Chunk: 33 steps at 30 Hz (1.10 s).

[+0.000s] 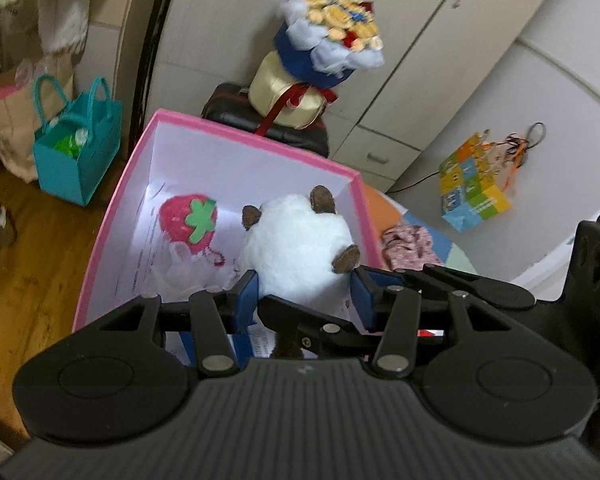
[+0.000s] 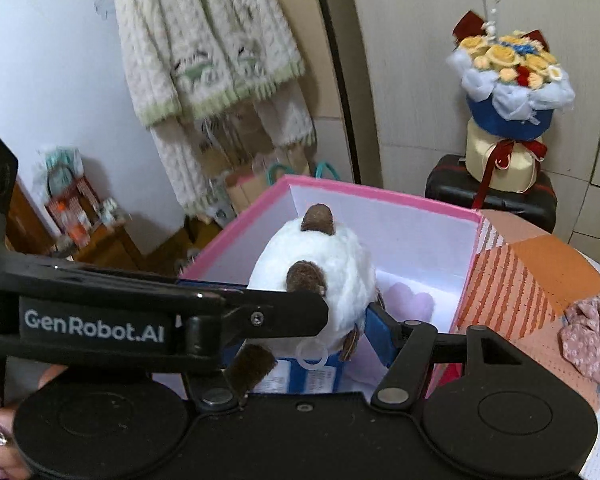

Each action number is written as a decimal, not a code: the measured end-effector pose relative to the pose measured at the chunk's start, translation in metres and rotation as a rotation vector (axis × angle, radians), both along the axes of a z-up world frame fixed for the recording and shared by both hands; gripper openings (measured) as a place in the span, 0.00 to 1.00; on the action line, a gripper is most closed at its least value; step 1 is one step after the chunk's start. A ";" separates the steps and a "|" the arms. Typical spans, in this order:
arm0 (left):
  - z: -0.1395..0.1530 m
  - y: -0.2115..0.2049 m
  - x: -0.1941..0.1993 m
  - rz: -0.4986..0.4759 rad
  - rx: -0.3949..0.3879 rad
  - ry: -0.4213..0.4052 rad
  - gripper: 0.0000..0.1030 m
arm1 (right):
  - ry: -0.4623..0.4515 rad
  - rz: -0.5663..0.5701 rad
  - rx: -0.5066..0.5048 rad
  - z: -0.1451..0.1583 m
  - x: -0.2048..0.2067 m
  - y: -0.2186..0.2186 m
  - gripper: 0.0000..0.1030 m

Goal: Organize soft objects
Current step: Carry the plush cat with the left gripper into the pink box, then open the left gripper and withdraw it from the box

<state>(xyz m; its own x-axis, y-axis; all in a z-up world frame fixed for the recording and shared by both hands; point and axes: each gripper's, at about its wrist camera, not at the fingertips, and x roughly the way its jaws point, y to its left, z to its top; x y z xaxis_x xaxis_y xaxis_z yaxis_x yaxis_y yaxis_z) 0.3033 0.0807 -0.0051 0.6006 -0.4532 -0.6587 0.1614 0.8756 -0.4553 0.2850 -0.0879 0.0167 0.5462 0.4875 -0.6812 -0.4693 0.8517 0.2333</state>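
White "GenRobot.AI" lettering marks the left gripper (image 2: 284, 312) beside plush (image 2: 320, 264).

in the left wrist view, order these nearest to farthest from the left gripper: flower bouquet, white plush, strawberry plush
From the left gripper:
1. white plush, between its fingers, over the pink box.
2. strawberry plush, lying in the box, ahead and left.
3. flower bouquet, beyond the box, against the wardrobe.

Soft, even indoor light; slight motion blur throughout, strong fisheye bending at edges, dark vignetted corners.
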 end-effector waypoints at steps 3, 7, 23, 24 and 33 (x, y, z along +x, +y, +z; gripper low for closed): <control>-0.013 0.003 0.011 0.002 -0.021 0.038 0.46 | 0.052 0.001 -0.018 -0.010 0.013 0.003 0.67; -0.022 0.002 0.022 0.003 -0.022 0.061 0.46 | 0.071 0.000 -0.066 -0.019 0.022 0.008 0.69; 0.005 0.008 -0.050 0.023 0.227 -0.168 0.58 | -0.090 0.011 -0.038 -0.004 -0.041 -0.019 0.76; 0.007 0.009 -0.055 0.015 0.227 -0.170 0.58 | -0.100 0.009 -0.039 -0.002 -0.048 -0.020 0.76; 0.024 0.005 -0.096 -0.029 0.249 -0.198 0.58 | -0.165 -0.017 -0.086 0.018 -0.092 -0.032 0.76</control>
<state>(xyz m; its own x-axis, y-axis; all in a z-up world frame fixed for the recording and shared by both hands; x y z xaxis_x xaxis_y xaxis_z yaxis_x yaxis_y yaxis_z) 0.2077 0.0857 0.0189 0.7172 -0.3121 -0.6231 0.2524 0.9497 -0.1851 0.1930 -0.1197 0.0347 0.6617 0.4212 -0.6203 -0.4803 0.8734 0.0807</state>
